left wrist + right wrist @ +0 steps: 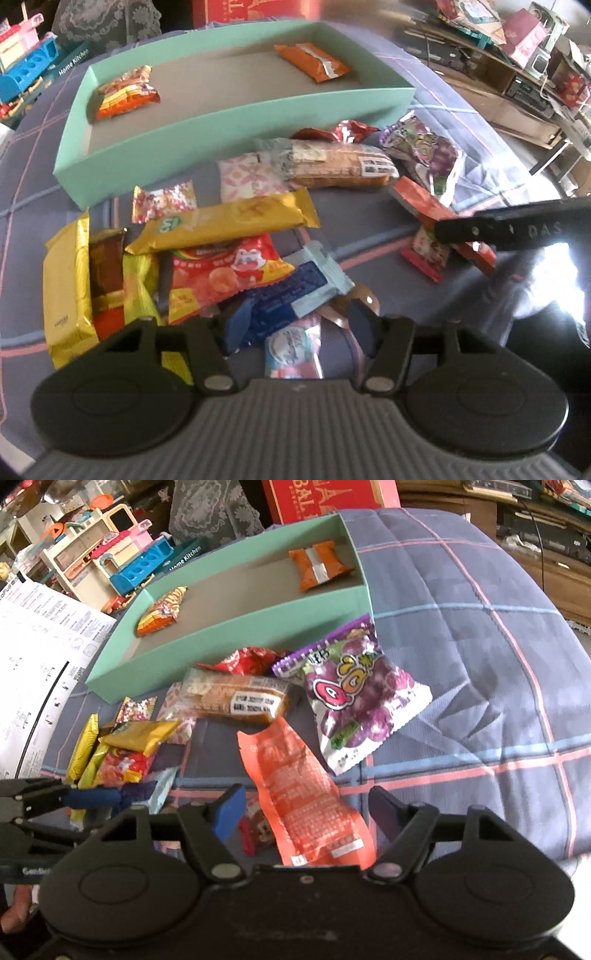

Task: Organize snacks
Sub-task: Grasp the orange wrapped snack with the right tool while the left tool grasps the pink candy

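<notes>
Fingers of the left gripper [299, 328] stand half-wide, tilted down over the blue wafer packet [291, 291]. One pad looks to be against the packet's dark near end and the other is clear of it, so nothing is gripped yet. Fingers of the right gripper [306, 810] stand wider, astride the near end of the flat orange sachet [303, 794], with a gap on both sides.

Both snacks lie in the loose pile in the middle of the bed [461, 664]. The teal box [207, 133] sits beyond them toward the bed's far edge and has only two packets in it, one at each end.

The likeliest slip on the left is a double pick. The blue packet has a corner tucked under the red cartoon bag [229, 273] and rests partly on a pink-and-white packet [291, 350]. Closing there could pinch the lower packet too, or drag the red bag along.

On the right, the sachet looks thin and limp. It may buckle between the pads instead of lifting, or slide out on the way up. A small red packet [255, 830] lies under its left edge, close to one finger, and could get caught.

The soft cover gives little backing to press against. The two grippers also work just beside each other, so lifting together risks a knock.
</notes>
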Tool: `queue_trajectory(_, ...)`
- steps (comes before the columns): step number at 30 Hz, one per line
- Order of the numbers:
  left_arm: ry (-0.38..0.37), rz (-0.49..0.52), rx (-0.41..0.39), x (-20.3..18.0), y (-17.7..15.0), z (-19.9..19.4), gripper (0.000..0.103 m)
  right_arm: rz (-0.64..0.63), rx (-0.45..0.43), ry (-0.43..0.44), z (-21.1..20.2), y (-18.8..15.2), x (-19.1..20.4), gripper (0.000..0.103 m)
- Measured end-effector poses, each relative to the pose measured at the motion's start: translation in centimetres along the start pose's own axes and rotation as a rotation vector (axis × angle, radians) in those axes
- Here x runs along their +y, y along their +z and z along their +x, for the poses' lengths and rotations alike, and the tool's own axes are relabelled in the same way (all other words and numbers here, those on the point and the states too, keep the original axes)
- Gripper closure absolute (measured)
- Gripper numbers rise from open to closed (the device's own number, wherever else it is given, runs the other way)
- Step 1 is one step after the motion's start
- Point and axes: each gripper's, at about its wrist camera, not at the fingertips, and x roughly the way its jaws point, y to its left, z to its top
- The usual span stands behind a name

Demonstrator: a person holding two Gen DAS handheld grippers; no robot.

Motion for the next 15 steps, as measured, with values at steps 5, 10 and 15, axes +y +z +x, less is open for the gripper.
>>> queue_trajectory(5, 0.022, 0.003, -0.012, 0.1, 0.6, 1.0, 0.038, -0.005, 0.008, 0.004, 0.5, -0.3, 0.3, 0.030)
queue_trajectory(10, 0.078, 0.007, -0.041, 0.3, 0.9, 1.2, 0.091, 0.004, 0.004, 0.019, 0.3, -0.2, 0.2, 0.061)
queue_trajectory(15, 0.044, -0.084, -0.050, 2.1, 1.2, 1.0, 0.092, 0.064, 0.000, 0.039, 0.3, -0.3, -0.5, 0.065)
